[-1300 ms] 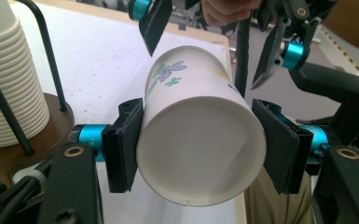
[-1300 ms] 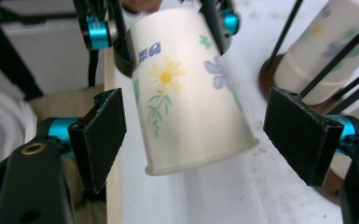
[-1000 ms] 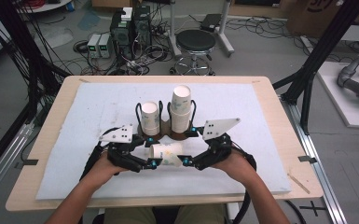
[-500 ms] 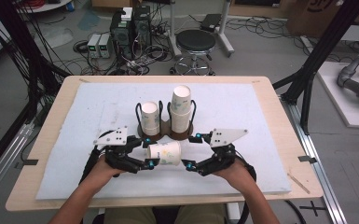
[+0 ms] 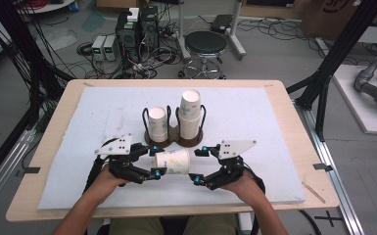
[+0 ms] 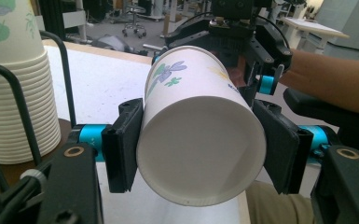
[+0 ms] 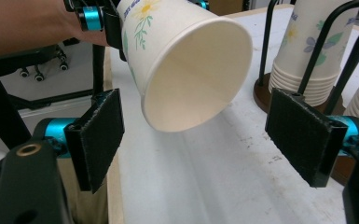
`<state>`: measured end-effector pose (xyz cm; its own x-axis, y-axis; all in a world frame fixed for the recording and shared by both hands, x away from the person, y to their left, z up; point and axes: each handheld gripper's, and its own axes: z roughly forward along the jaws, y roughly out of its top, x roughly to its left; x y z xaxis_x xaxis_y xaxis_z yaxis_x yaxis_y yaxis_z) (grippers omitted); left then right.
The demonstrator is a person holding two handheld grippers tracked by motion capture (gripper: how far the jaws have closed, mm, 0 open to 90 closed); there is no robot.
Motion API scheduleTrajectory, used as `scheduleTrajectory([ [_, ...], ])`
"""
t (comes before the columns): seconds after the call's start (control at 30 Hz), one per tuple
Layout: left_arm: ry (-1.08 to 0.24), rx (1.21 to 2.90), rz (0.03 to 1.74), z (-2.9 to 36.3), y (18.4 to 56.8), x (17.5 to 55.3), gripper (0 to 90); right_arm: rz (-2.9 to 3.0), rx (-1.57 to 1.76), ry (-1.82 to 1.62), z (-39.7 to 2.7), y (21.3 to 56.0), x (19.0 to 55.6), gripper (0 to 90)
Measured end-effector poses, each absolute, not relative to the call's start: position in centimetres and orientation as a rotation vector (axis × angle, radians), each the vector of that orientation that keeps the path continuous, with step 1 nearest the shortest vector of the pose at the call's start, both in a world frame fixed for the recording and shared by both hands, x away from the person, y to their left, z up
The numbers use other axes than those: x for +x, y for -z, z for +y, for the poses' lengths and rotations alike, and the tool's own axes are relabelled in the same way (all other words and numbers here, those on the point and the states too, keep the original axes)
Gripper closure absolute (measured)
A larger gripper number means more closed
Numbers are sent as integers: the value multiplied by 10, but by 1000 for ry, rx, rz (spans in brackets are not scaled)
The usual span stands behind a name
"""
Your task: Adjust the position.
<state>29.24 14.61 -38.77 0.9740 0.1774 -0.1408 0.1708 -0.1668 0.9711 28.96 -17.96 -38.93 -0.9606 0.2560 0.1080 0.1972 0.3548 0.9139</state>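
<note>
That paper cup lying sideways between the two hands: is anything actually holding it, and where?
Yes. The left gripper clamps the paper cup across its closed bottom end, one jaw on each side. The right gripper stands open at the cup's mouth, not touching it.

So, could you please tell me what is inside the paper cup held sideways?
The paper cup looks empty: the right gripper view shows a bare white inner wall. Its far bottom is hidden in shadow.

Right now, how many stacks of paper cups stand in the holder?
2: a shorter stack in the holder's left ring, a taller stack in its right ring. One single cup is apart.
</note>
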Motion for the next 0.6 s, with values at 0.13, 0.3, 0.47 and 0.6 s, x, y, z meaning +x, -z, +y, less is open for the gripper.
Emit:
scheduleTrajectory([
  [0.13, -2, 1756, 236, 144, 386, 291, 369, 2564, 409, -1697, -177, 391, 290, 201],
  [0.3, 15, 1753, 221, 141, 383, 289, 369, 2586, 397, -1700, -175, 392, 290, 201],
  [0.47, 40, 1756, 202, 137, 383, 288, 369, 2607, 384, -1718, -171, 394, 290, 182],
  [0.6, 47, 1760, 189, 134, 383, 287, 369, 2621, 358, -1721, -168, 395, 290, 183],
])
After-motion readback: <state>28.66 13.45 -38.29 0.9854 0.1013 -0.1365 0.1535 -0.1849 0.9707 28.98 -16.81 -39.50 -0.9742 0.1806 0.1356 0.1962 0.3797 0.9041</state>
